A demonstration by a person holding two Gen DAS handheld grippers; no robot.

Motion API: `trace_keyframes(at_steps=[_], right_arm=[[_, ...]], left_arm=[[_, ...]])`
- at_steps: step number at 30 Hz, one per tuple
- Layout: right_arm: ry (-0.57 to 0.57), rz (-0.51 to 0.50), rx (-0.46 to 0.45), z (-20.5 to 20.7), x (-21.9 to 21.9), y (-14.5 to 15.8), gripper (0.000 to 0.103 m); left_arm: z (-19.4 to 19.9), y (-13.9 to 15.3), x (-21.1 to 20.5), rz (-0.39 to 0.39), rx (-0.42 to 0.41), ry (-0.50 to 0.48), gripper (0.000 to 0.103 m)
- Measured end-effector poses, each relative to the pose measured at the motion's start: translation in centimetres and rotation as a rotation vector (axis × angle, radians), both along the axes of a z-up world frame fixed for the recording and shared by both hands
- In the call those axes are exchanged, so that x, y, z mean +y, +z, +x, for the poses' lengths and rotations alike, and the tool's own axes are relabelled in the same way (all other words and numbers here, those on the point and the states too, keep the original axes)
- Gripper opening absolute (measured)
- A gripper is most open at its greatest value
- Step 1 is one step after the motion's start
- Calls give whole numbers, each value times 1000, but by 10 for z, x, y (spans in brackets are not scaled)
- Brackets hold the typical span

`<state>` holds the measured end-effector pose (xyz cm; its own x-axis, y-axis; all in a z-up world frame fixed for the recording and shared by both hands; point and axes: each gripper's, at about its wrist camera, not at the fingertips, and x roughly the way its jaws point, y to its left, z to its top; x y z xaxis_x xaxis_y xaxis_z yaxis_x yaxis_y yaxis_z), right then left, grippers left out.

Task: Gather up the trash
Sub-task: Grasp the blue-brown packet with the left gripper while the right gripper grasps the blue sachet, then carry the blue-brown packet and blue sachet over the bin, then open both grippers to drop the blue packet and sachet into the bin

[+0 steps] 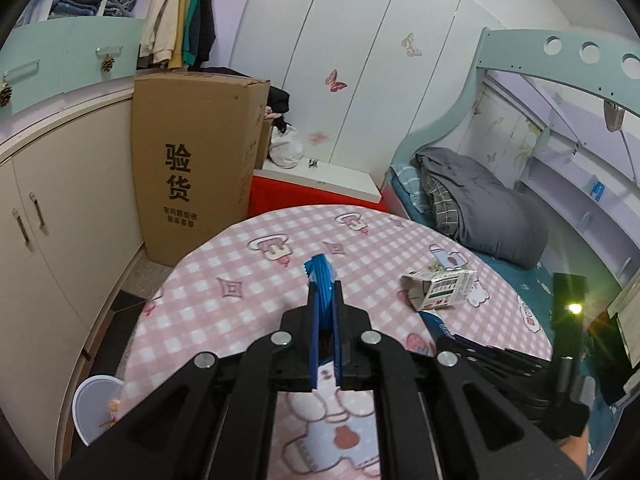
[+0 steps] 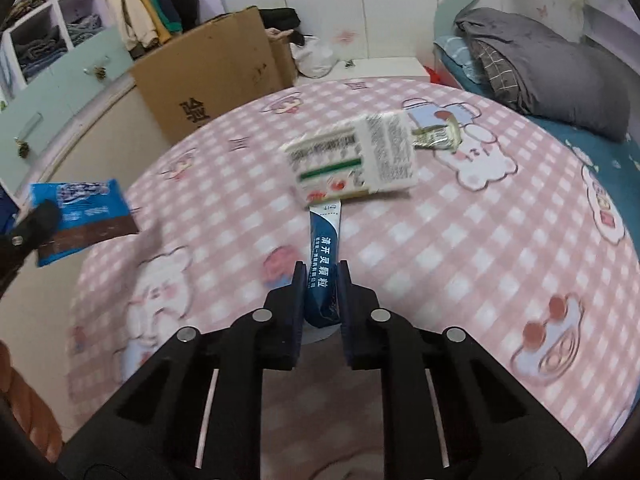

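A round table with a pink checked cloth (image 2: 460, 240) carries the trash. My right gripper (image 2: 322, 270) is shut on a dark blue sachet (image 2: 325, 248) that points toward a crushed white carton (image 2: 356, 160) lying on its side. A small green and gold wrapper (image 2: 436, 136) lies just beyond the carton. My left gripper (image 1: 324, 290) is shut on a blue snack wrapper (image 1: 320, 276), seen edge-on above the cloth. In the right wrist view that blue wrapper (image 2: 80, 216) hangs off the table's left side. The carton (image 1: 440, 290) sits to the right of the left gripper.
A tall cardboard box (image 1: 192, 160) stands beyond the table on the left, beside cream cupboards (image 1: 52, 208). A bed with a grey quilt (image 1: 480, 204) lies at the right. A white round object (image 1: 94, 408) sits on the floor by the table's left edge.
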<state>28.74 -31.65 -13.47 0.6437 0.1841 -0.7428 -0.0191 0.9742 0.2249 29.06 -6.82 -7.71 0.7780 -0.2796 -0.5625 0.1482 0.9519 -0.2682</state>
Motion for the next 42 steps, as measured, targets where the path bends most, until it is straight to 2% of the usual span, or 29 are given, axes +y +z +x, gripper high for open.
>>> trace_keyframes(at_steps=[4,10,12,19,29,39,40,41,42], right_arm=[[39,82,-20,-26,16,11,15],[115,111,-55,-56,63,34,15],[176,119,-84,-70,101,45,15],[323,126,-94,-77,192,51,15],[500,110,-28,-70,310,23,15],[613,104,60,-46,411,-32,17],[621,103,73,-41,421,-43,27],[615,94,81,-37,426,-49,44],[595,71,91,-34,431,-59,67]], left_arm=[[-13,-1,15,-4,15,4,5],[-38,-1,49,-24,21,38,5],[-46,0,63,-34,23,59,5],[-72,-11,134,-63,63,169,5],[-88,-50,246,-83,157,370,6],[-88,-98,336,-108,281,521,6],[-88,-104,346,-109,291,542,6],[-87,-108,353,-109,301,560,6],[-87,-112,358,-110,309,576,6]])
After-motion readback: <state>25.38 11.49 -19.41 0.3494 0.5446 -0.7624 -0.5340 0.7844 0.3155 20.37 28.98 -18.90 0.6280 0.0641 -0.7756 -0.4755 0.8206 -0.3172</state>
